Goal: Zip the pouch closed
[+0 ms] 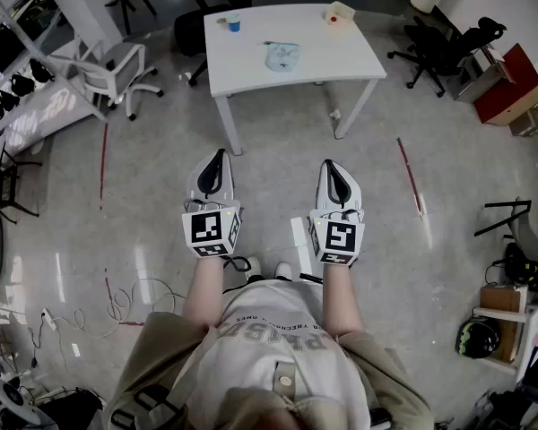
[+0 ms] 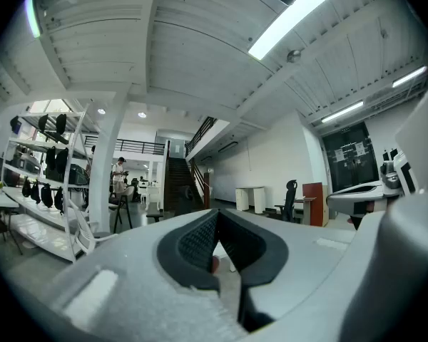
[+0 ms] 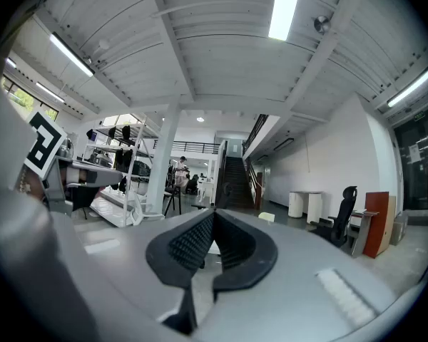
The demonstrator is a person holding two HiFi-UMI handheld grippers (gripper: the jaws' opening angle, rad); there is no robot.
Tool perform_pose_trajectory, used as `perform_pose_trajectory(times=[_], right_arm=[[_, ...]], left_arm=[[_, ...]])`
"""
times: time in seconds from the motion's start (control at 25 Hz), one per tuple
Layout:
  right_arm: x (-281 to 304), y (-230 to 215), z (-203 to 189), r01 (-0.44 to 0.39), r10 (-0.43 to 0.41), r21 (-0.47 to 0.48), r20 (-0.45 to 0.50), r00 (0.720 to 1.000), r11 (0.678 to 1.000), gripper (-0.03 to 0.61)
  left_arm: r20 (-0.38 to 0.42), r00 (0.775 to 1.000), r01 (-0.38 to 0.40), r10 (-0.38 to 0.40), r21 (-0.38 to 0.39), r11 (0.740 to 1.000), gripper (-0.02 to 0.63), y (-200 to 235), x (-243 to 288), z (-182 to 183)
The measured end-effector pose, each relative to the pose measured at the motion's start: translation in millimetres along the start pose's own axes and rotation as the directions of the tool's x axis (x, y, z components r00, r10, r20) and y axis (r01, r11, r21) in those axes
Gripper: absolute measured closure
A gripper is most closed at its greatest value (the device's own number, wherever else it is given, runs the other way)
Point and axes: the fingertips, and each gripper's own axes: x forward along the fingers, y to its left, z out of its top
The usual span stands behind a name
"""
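Ahead of you the white desk [image 1: 251,65] carries three things: one pale blue pouch [image 1: 282,56] lying flat near its middle, one small blue cup [image 1: 233,23] toward the far left edge, and one cream box [image 1: 339,12] near the far right corner. The pouch is too small here to show its zip or what is inside. It lies well apart from both tongs. You hold the left tongs [image 1: 220,154] and right tongs [image 1: 329,164] level, side by side over the floor [image 1: 269,177], each closed on nothing
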Motion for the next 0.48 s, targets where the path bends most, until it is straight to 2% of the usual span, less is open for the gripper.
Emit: perform_pose_trajectory(times=[0.48], right_arm=[[1.4, -7.4, -5.0, -0.005, 0.004, -0.013, -0.021, 1.000, 1.000, 0.580]], left_arm=[[-0.020, 1.000, 0.020, -0.020, 0.001, 1.000, 0.604, -13.9, 10.4, -8.2]])
